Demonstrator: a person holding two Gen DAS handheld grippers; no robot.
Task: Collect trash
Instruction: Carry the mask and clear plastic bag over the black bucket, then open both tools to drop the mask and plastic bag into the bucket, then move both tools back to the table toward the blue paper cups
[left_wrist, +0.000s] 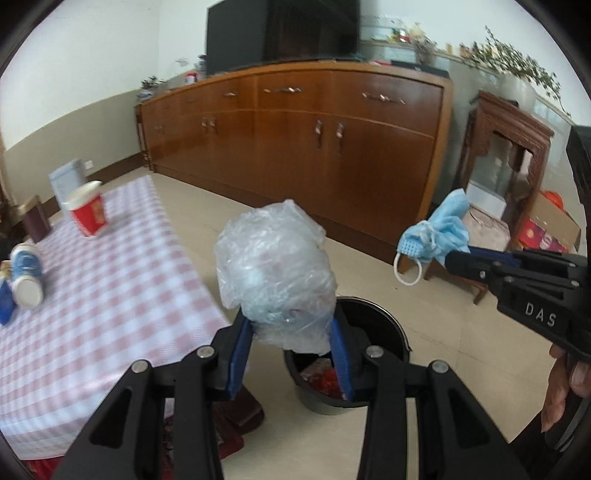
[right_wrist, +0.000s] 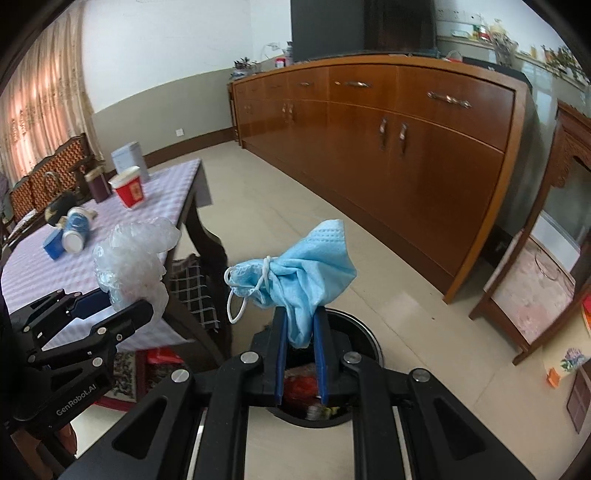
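Observation:
My left gripper is shut on a crumpled clear plastic bag and holds it in the air over a black trash bin on the floor. The bin has red wrappers inside. My right gripper is shut on a crumpled blue face mask with white ear loops, held above the same bin. The right gripper also shows in the left wrist view with the mask. The left gripper shows in the right wrist view with the bag.
A table with a pink checked cloth stands on the left, carrying a red paper cup, a toppled blue-white bottle and boxes. A long wooden sideboard runs behind. A carved wooden stand is on the right.

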